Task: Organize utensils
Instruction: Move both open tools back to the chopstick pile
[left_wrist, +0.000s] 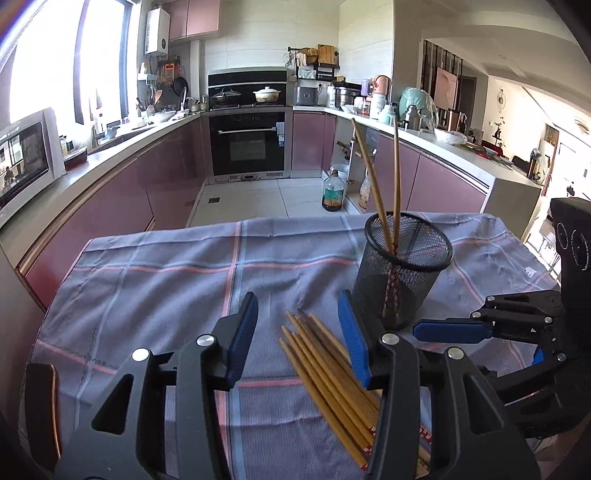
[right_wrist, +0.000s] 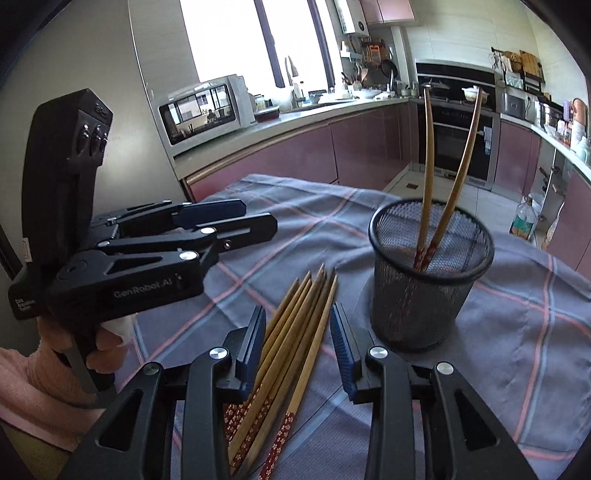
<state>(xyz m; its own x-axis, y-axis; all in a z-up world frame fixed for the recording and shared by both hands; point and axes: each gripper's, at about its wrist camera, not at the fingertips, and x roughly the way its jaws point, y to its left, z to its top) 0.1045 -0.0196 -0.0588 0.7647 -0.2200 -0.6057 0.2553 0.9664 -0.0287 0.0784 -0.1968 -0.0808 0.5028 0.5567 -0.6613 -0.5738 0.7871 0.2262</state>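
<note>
Here, nearest in the right wrist view, the right gripper (right_wrist: 297, 347) has its jaws spread astride a loose bundle of chopsticks (right_wrist: 295, 332), pads not pressing them. I count about seven or eight, thin tapered wood with red flowered ends, lying flat on the cloth (right_wrist: 517, 350), a soft grey-blue weave crossed by pink and pale blue lines, covering the tabletop. At ten o'clock the left gripper (right_wrist: 255, 218), gripped by a hand (right_wrist: 107, 343), has its jaws spread over bare cloth. At two o'clock stands one round black wire-mesh cup (right_wrist: 428, 280), upright, holding two chopsticks (right_wrist: 443, 177). Cloth beyond the cup is open up to its far edge.
</note>
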